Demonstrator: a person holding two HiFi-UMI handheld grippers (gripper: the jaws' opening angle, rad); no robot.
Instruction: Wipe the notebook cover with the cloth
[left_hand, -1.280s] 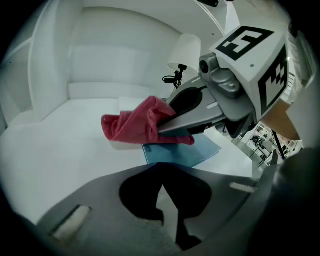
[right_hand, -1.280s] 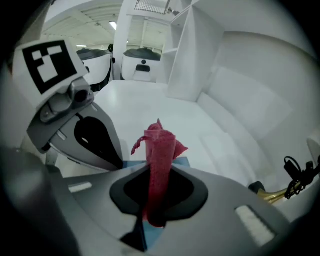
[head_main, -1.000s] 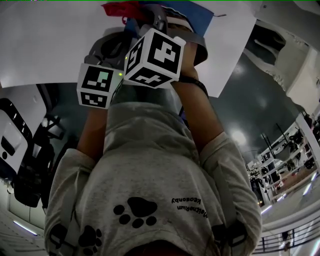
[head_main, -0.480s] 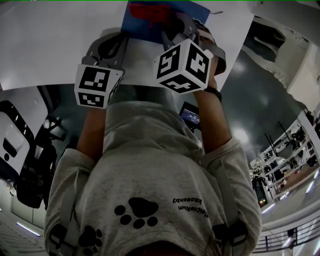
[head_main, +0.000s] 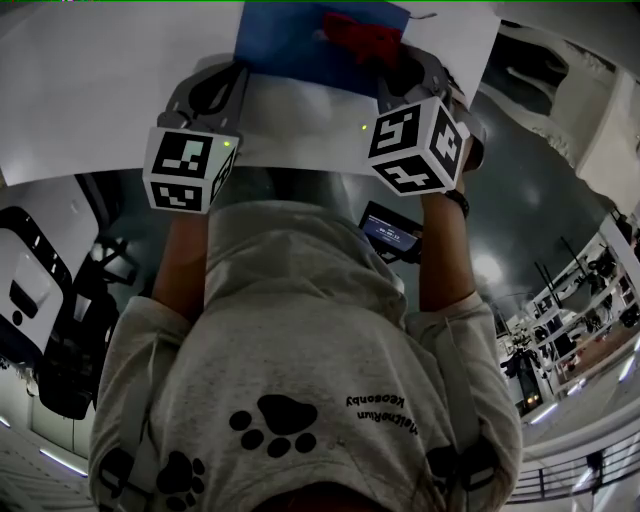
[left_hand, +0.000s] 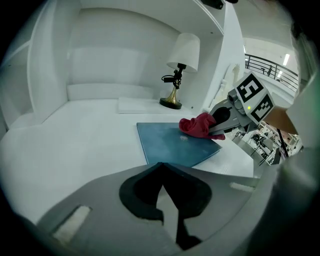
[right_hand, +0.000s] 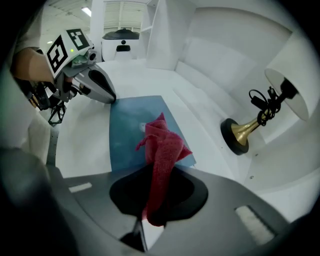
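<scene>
A blue notebook lies flat on the white desk. My right gripper is shut on a red cloth, which drapes from the jaws onto the cover near the notebook's right edge. The left gripper is shut, with its tip at the notebook's near left corner. In the head view both marker cubes sit at the desk's front edge, the left gripper at the notebook's left and the right gripper under the cloth.
A lamp with a brass base and white shade stands at the back of the desk alcove. A flat white block lies beside it. White walls close in the back and sides. A small lit screen hangs below the desk's front edge.
The right gripper has swept the red cloth from the notebook's left side to its right side. The left gripper has stayed at the near left corner.
</scene>
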